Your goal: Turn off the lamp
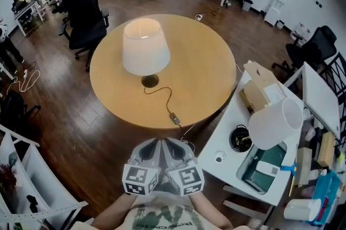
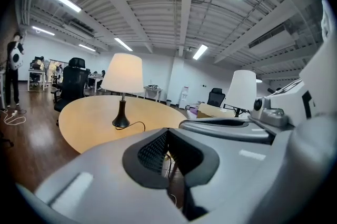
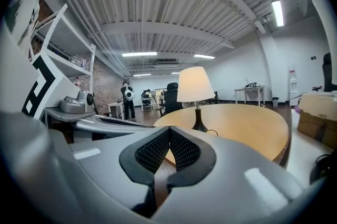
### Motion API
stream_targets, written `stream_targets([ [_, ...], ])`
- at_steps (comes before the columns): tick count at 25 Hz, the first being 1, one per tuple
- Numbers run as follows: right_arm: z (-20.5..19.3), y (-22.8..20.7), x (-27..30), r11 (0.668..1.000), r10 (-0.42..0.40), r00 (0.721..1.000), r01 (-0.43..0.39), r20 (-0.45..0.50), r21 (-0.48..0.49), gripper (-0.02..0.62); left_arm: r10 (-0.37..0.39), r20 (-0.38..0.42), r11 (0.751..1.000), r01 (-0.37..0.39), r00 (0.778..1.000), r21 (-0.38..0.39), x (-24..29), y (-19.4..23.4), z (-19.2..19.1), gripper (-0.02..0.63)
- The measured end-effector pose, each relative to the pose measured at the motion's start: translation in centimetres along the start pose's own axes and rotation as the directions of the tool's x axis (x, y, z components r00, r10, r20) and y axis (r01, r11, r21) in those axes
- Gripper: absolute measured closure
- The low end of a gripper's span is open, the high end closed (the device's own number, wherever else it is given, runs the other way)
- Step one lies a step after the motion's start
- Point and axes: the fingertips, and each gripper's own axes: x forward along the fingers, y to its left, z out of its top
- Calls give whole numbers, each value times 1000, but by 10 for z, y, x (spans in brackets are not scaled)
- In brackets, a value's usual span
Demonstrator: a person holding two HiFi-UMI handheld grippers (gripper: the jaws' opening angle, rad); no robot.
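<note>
A lit lamp (image 1: 145, 45) with a glowing cream shade stands on a round wooden table (image 1: 205, 67), its dark base (image 1: 150, 81) left of centre. A black cord runs from the base to an inline switch (image 1: 174, 117) near the table's front edge. My left gripper (image 1: 150, 149) and right gripper (image 1: 174, 148) hover side by side just short of that edge, both shut with nothing between the pads. The left gripper view shows the lamp (image 2: 122, 73) beyond my left gripper (image 2: 167, 131). In the right gripper view the lamp (image 3: 195, 84) rises behind my right gripper (image 3: 170, 130).
A white side table (image 1: 224, 134) at the right carries a second, unlit white lamp (image 1: 275, 122), a cardboard box (image 1: 259, 91) and a black round object (image 1: 240, 139). Black office chairs (image 1: 86, 13) stand left of the round table. A person (image 3: 126, 95) stands far off.
</note>
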Motion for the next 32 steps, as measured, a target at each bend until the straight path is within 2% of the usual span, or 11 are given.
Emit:
stream_targets([
  [8, -8, -48, 15, 991, -116, 993, 118, -29, 63, 595, -115, -70, 993, 118, 991, 34, 62, 3, -3, 606],
  [14, -19, -89, 41, 967, -233, 969, 239, -77, 90, 595, -212, -170, 972, 226, 962, 69, 118, 17, -15, 606],
  [21, -36, -122, 70, 912, -367, 921, 384, -130, 145, 595, -311, -314, 925, 362, 897, 119, 168, 34, -47, 601],
  [29, -53, -150, 80, 835, -482, 858, 511, -175, 203, 595, -377, -459, 862, 486, 805, 145, 203, 36, -92, 533],
  [32, -60, -159, 77, 813, -514, 836, 546, -192, 203, 595, -385, -491, 847, 511, 781, 148, 211, 34, -104, 502],
])
